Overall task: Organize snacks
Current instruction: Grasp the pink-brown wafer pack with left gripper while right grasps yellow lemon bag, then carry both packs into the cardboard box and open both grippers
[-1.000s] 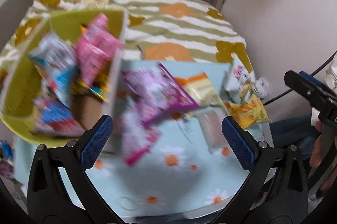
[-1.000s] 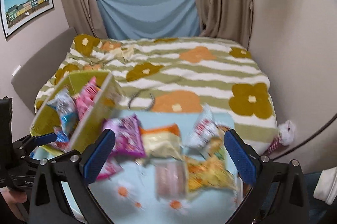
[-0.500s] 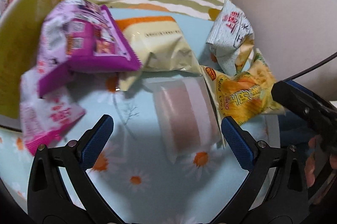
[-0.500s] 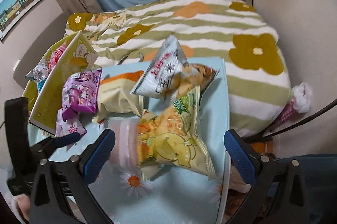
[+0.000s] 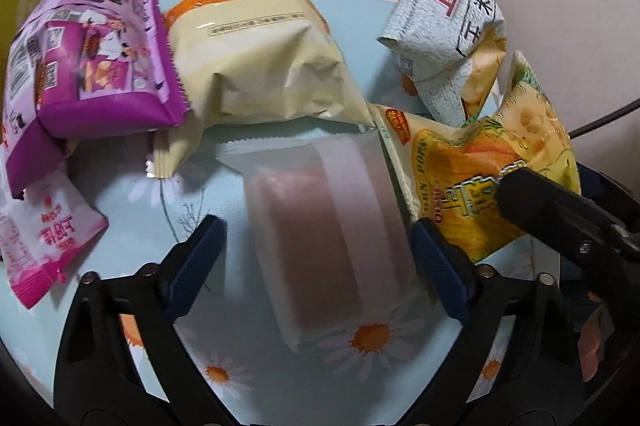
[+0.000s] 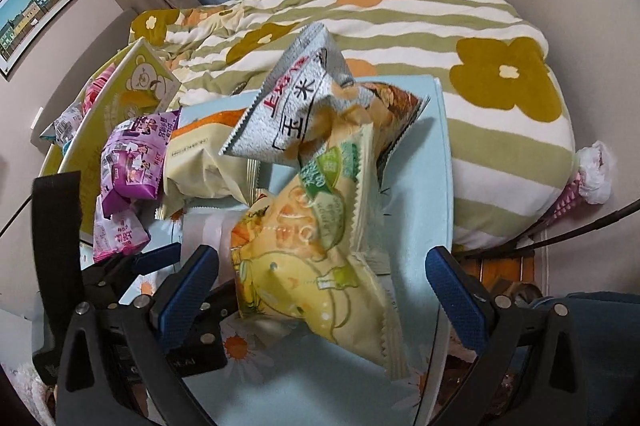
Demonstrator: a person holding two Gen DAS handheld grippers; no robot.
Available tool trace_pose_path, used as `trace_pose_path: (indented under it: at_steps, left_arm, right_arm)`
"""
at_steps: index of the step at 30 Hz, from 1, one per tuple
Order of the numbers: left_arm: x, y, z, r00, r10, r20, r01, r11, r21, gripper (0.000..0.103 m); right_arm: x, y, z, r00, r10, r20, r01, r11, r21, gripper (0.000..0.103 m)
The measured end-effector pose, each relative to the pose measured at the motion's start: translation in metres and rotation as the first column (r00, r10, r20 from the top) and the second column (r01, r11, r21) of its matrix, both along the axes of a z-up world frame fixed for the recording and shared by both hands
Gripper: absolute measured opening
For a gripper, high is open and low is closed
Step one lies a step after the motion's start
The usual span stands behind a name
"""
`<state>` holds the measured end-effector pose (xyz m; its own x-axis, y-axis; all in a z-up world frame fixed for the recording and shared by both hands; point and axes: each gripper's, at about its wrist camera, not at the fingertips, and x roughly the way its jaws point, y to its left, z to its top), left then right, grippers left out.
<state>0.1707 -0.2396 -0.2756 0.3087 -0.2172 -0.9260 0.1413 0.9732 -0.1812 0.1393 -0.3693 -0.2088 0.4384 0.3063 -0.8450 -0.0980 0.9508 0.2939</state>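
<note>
Snack packets lie on a light blue daisy cloth [image 5: 248, 362]. My left gripper [image 5: 320, 258] is open, its jaws on either side of a clear-wrapped pink cake [image 5: 324, 238]. My right gripper [image 6: 324, 290] is open around the near end of a yellow chip bag [image 6: 304, 258], which also shows in the left wrist view [image 5: 476, 170]. A grey-white bag [image 6: 296, 110] leans above it. A cream bag [image 5: 260, 66], a purple packet [image 5: 92, 66] and a small pink packet [image 5: 48, 238] lie to the left.
A yellow-green box [image 6: 116, 114] holding several snacks stands at the left. A striped flower-print duvet [image 6: 440, 26] lies behind the cloth. The wall is at the right. The other gripper [image 5: 568, 222] shows at the right of the left wrist view.
Both grippers have moved down and closer to the packets. The left one now brackets the pink cake; the right one now brackets the yellow bag.
</note>
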Motion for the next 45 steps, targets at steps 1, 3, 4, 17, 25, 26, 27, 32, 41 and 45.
trace_pose_path:
  at_steps: [1,3,4,17,25,26,27,32,41,45]
  left_arm:
    - [-0.001,-0.001,0.0,1.0,-0.003,-0.001,0.003,1.0,0.004,0.091]
    - [-0.001,-0.005,0.001,1.0,-0.016,-0.001,0.016,1.0,0.017,0.088]
    - [-0.002,-0.006,0.003,1.0,-0.022,-0.001,0.022,1.0,0.02,0.084]
    - [-0.008,-0.001,0.006,0.996,-0.084,-0.026,0.086,0.992,0.089,0.063]
    - [-0.026,0.018,0.005,0.996,-0.082,-0.047,0.084,0.996,0.042,0.063]
    - [-0.028,0.019,0.005,0.995,-0.082,-0.048,0.084,0.996,0.041,0.063]
    - [-0.03,0.02,0.005,0.995,-0.083,-0.049,0.085,0.996,0.038,0.063]
    - [-0.04,0.025,0.008,0.995,-0.087,-0.041,0.088,0.996,0.018,0.063]
    - [-0.054,0.036,0.033,0.996,-0.085,0.007,0.085,0.996,-0.04,0.062]
    - [-0.059,0.041,0.056,0.996,-0.079,0.043,0.082,0.995,-0.062,0.062]
  right_arm:
    - [0.0,0.0,-0.002,1.0,0.0,-0.003,0.0,1.0,0.004,0.103]
    - [0.001,0.0,-0.005,1.0,0.005,-0.006,-0.005,1.0,0.005,0.103]
    - [0.002,0.001,-0.006,1.0,0.008,-0.007,-0.008,1.0,0.003,0.103]
    - [0.007,0.008,-0.016,0.999,0.029,-0.022,-0.029,1.0,0.011,0.09]
    - [0.008,0.004,-0.013,1.0,0.002,-0.016,-0.001,1.0,0.026,0.089]
    - [0.008,0.004,-0.013,1.0,-0.002,-0.016,0.002,1.0,0.025,0.088]
    - [0.008,0.003,-0.013,1.0,-0.001,-0.018,0.002,1.0,0.026,0.081]
    - [0.005,0.004,-0.013,1.0,0.004,-0.022,-0.003,0.999,0.033,0.067]
    - [-0.014,0.011,0.0,1.0,0.008,-0.003,-0.007,0.999,0.044,0.055]
    - [-0.022,0.014,0.017,1.0,0.008,0.017,-0.009,0.999,0.038,0.054]
